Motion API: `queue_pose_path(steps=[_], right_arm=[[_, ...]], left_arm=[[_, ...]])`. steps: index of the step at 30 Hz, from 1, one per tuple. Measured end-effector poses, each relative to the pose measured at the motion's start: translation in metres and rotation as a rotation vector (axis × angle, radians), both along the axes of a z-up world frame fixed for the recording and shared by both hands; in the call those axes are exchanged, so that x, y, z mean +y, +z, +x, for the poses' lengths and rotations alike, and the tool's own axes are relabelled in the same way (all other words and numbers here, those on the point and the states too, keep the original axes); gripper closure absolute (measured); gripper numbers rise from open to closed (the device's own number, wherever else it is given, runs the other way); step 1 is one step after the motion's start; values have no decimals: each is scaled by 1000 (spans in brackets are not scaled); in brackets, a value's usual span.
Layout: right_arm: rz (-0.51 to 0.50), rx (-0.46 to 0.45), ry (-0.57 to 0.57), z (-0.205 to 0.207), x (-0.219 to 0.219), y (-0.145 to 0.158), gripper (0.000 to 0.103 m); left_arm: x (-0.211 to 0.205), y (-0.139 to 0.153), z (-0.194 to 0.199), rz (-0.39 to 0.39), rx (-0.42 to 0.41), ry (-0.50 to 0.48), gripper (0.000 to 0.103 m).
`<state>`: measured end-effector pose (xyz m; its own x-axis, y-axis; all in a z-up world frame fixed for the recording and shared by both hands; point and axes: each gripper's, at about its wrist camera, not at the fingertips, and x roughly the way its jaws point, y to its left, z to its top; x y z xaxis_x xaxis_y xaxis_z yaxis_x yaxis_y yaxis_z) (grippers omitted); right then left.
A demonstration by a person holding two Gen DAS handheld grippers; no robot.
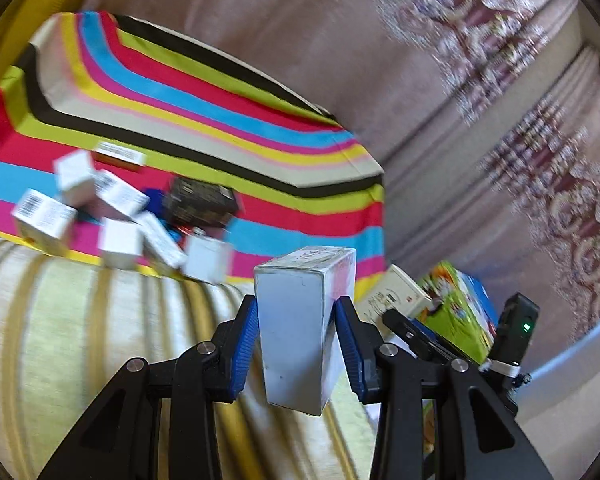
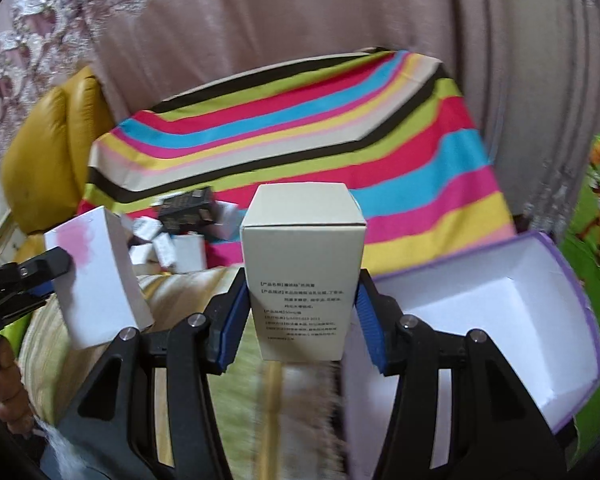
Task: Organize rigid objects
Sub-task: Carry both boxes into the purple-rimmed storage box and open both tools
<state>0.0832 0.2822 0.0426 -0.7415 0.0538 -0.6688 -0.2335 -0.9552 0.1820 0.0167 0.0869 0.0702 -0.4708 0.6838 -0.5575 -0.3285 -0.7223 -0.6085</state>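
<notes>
left hand-held gripper [image 1: 296, 344] clamps pink-marked carton [image 1: 300, 328]; right hand-held gripper [image 2: 300, 320] clamps cream carton [image 2: 304, 272].

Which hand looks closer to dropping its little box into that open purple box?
Probably the right: its cream printed carton sits beside the open purple-edged white box. The left's white pink-smudged carton is farther away.

- A home, a living room by the look of it
- Soft pinkish curtains [image 2: 340, 8] hang across the back, with an ornate floral pattern on some panels
- A mustard-yellow padded armchair [image 2: 48, 152] stands beside them
- A bright striped cloth [image 1: 220, 120] is draped over furniture, next to a striped cream and gold upholstered cushion [image 1: 60, 340]
</notes>
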Motion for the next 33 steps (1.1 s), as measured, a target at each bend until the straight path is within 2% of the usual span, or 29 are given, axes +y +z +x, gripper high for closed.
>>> queue_pose_path(steps=[8, 16, 18, 20, 22, 33], right_arm=[[21, -40, -129, 26, 39, -7, 47], [14, -62, -192, 43, 58, -13, 47], [15, -65, -215, 45, 62, -12, 40], [10, -59, -228, 48, 65, -11, 32], [2, -55, -231, 49, 66, -11, 30], [-10, -64, -220, 44, 58, -14, 25]], left_arm=[[48, -12, 4, 30, -71, -120, 62], [92, -28, 4, 19, -116, -207, 62], [98, -31, 2, 17, -125, -215, 59], [102, -35, 1, 6, -141, -219, 50], [102, -37, 1, -3, -143, -216, 44], [85, -34, 4, -66, -78, -165, 43]])
